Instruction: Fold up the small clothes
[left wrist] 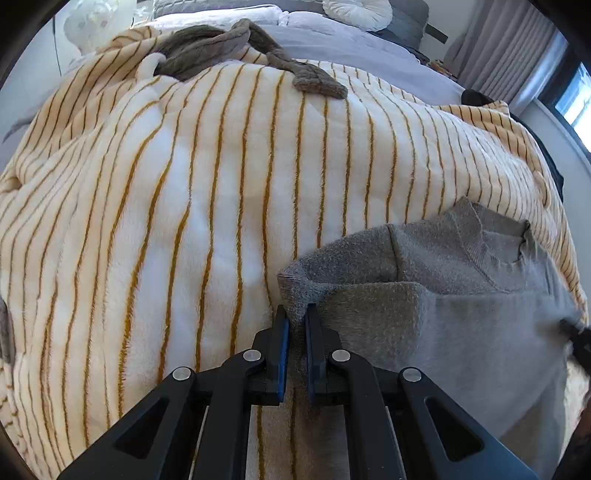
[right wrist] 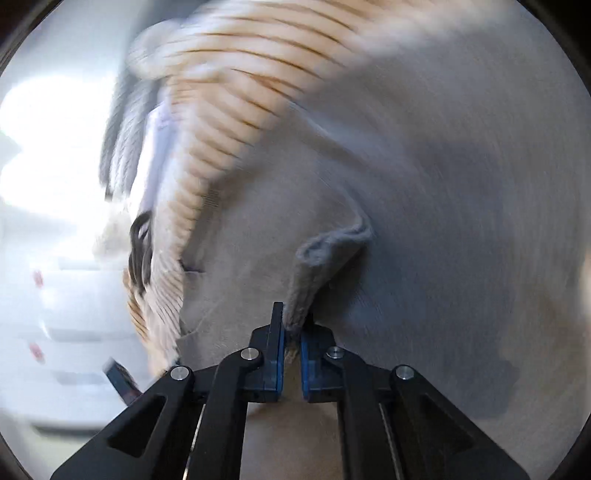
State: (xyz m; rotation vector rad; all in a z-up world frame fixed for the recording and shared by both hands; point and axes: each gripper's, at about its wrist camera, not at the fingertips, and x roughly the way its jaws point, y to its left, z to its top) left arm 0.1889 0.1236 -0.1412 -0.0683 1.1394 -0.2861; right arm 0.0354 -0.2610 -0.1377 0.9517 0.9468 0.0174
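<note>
A small grey garment (left wrist: 461, 295) lies on the cream blanket with mustard stripes (left wrist: 221, 206), at the lower right of the left wrist view. My left gripper (left wrist: 296, 314) is shut on a folded corner of that grey fabric. In the right wrist view, which is blurred by motion, my right gripper (right wrist: 293, 317) is shut on a bunched edge of the grey garment (right wrist: 325, 254), and the cloth fills most of the picture. The other gripper (right wrist: 140, 254) shows as a dark smear at the left.
A brown garment (left wrist: 236, 48) lies crumpled at the far end of the striped blanket. Beyond it are a lilac sheet (left wrist: 351, 48), a white round cushion (left wrist: 356, 13) and grey curtains (left wrist: 502, 44) at the right.
</note>
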